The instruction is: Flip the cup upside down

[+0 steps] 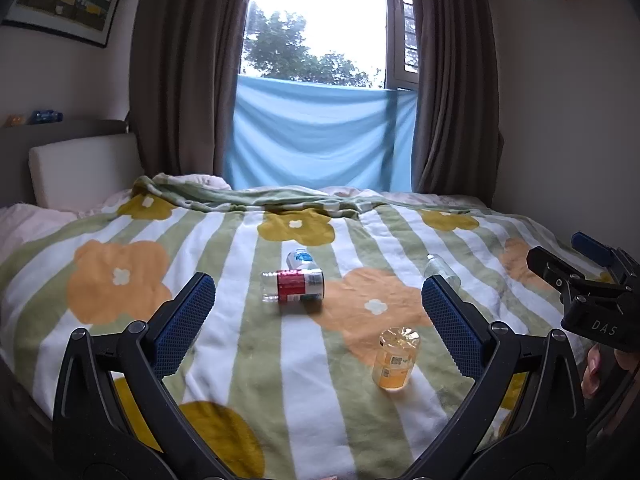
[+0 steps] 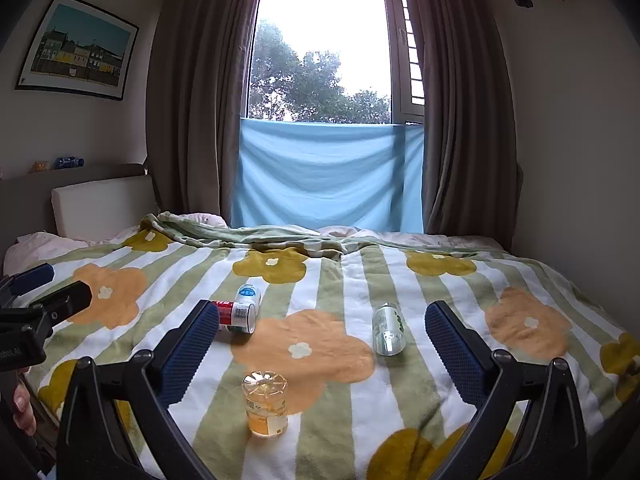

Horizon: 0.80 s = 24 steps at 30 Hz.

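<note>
Apparently done | cup (image 2: pixel 265 404) at 6 o'clock already stands base-up on blanket (image 2: pixel 360 400) | our left gripper (image 1: pixel 318 320) and right gripper (image 2: pixel 322 340) gape wide, holding nothing

Readable in white capitals: "DAS", on the black body of the right gripper (image 1: pixel 592 280) at the right edge of the left wrist view. Only blurred printing, too small to make out, on the yellow label of the amber cup (image 2: pixel 265 403) low in the frame, on the red-and-white label of the lying bottle (image 1: pixel 293 286) at centre, and on the blue-and-white cap label (image 2: pixel 249 293) behind it. Faint pale letters, cut off and unreadable, on the left gripper's (image 2: pixel 36 320) body at the left edge of the right wrist view.
</note>
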Tool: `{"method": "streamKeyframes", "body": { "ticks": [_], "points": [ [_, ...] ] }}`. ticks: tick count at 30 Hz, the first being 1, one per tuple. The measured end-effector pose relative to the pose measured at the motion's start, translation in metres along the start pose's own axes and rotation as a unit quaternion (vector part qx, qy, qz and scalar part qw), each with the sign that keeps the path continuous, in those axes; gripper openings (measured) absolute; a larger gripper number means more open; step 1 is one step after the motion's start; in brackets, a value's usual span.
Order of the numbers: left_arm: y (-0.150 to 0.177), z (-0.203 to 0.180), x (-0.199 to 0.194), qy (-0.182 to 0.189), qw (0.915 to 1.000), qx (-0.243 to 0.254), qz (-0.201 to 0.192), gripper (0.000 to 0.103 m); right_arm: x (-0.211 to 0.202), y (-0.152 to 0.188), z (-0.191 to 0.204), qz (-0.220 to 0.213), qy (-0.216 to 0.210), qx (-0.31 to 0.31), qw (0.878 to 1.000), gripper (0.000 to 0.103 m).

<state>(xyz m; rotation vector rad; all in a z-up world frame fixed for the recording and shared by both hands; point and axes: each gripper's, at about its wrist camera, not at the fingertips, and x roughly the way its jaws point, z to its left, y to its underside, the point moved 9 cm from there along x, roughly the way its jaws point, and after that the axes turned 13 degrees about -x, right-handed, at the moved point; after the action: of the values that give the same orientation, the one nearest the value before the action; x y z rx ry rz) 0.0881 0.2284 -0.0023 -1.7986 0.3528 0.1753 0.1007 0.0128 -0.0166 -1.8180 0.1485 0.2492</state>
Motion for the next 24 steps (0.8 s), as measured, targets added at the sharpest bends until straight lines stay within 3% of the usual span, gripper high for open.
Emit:
{"method": "streamKeyframes", "body": {
  "ticks": [24],
  "points": [
    [-0.003,-0.015,-0.009,0.011,0.9997,0.015,-0.014,0.103,-0.012,-0.001,-0.011,-0.004,0.012,0.004,1.000,0.103]
  ]
}}
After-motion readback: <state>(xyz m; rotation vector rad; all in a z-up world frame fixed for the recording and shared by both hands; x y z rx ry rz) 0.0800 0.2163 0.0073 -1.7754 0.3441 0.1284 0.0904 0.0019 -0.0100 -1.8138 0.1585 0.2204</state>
